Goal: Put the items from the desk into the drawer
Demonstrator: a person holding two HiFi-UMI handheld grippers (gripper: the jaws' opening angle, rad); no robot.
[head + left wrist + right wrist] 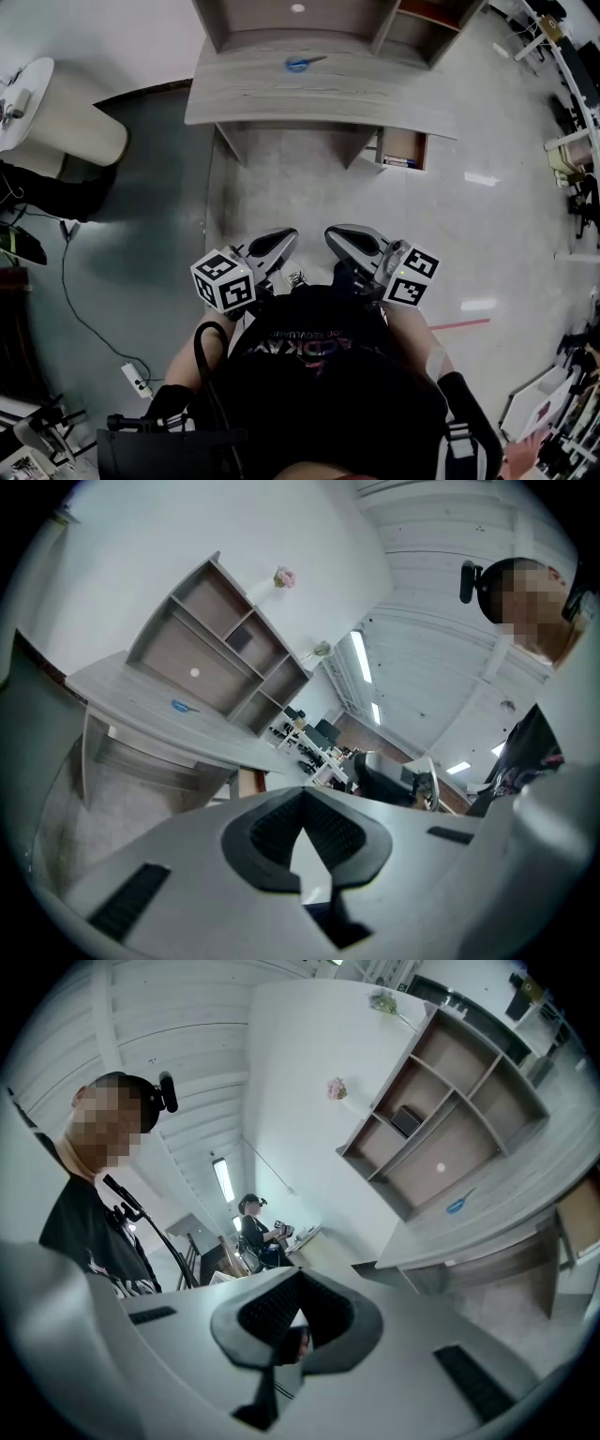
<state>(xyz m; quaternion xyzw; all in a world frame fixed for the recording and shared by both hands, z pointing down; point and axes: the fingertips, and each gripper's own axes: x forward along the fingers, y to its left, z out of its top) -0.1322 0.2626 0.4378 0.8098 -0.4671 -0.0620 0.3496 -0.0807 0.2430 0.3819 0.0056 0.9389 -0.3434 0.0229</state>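
Blue item (298,64): small and flat with a thin pointed tail, lying alone at mid-desk (234,98). Left gripper (285,238) and right gripper (335,235): jaws together, empty, well apart from the desk.

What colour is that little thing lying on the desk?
Blue; the small item on the desk shows best in the head view.
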